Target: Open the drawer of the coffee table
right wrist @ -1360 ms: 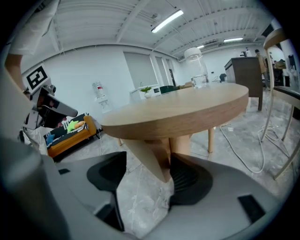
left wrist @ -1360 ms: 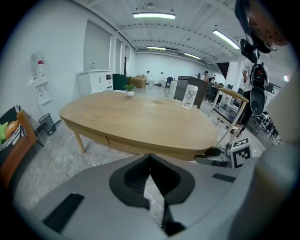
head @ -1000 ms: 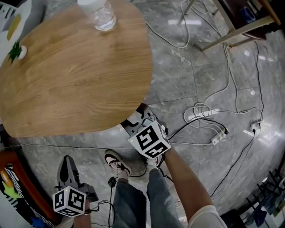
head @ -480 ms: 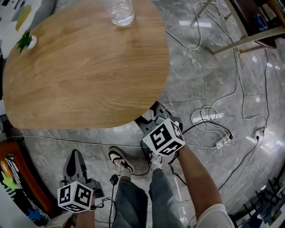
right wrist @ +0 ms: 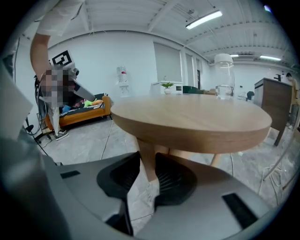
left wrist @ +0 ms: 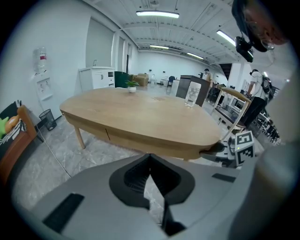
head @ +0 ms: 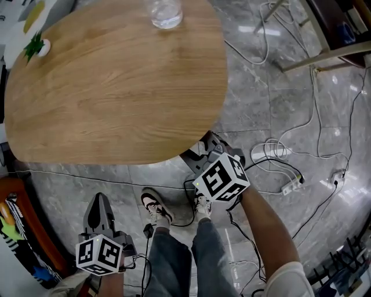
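The oval wooden coffee table (head: 116,87) fills the upper left of the head view. My right gripper (head: 200,149) reaches under its near right rim, the tips hidden by the tabletop. In the right gripper view its jaws (right wrist: 147,161) stand a narrow gap apart and are closing; a wooden table leg (right wrist: 146,154) shows through the gap, beyond them. My left gripper (head: 98,200) hangs low at the left, away from the table, its jaws (left wrist: 150,157) shut on nothing. A vertical seam (left wrist: 108,134) marks the table's apron.
A clear glass vessel (head: 166,13) and a small plant (head: 35,47) stand on the tabletop. Cables and a power strip (head: 287,185) lie on the grey floor at the right. The person's shoes (head: 155,210) are below the table; an orange sofa (right wrist: 84,110) is at the left.
The right gripper's marker cube has rolled while staying at the table's rim. The left gripper has barely moved. The head view has shifted, so the table sits further right.
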Demonstrator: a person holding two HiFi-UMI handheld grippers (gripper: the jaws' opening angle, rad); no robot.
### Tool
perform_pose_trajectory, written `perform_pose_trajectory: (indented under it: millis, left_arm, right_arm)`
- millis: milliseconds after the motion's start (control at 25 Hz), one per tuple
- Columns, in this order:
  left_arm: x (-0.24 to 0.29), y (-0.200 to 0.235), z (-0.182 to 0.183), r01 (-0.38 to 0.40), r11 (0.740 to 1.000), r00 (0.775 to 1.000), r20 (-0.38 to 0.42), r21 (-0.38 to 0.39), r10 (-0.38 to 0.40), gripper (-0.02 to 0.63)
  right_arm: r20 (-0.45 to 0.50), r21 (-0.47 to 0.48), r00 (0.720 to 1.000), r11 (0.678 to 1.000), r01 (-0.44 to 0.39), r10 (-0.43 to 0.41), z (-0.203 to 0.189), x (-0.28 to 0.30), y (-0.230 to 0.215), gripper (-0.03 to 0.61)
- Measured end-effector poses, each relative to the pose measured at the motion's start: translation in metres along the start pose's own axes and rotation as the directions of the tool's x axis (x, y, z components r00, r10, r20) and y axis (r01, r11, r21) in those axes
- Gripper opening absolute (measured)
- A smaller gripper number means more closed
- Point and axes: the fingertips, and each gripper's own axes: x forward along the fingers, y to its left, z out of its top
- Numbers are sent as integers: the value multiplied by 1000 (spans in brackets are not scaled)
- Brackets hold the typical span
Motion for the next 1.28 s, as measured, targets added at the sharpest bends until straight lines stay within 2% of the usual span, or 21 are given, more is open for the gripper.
perform_pose_trajectory:
  millis: [240, 440, 720, 1280]
  left_arm:
    - [4, 5, -11, -17, 1000, 1000, -10, -16, 16, -8]
    - [7, 2, -19, -25, 999, 1000, -18, -44, 24, -8]
    - [9, -5, -21, -17, 999, 1000, -16, -45, 16, -8]
    - [1, 10, -25, -34, 997, 999, -13, -69, 33, -8]
  right_arm:
    - [1, -94, 997, 993, -75, 76, 0, -5, 8, 90]
    - [-24, -153, 986, 974, -168, 167, -12, -15, 41, 80]
    - [-30, -140, 981, 971, -194, 192, -21, -24, 68, 80]
    - [-71, -130, 970, 962, -241, 233, -29, -35, 100, 80]
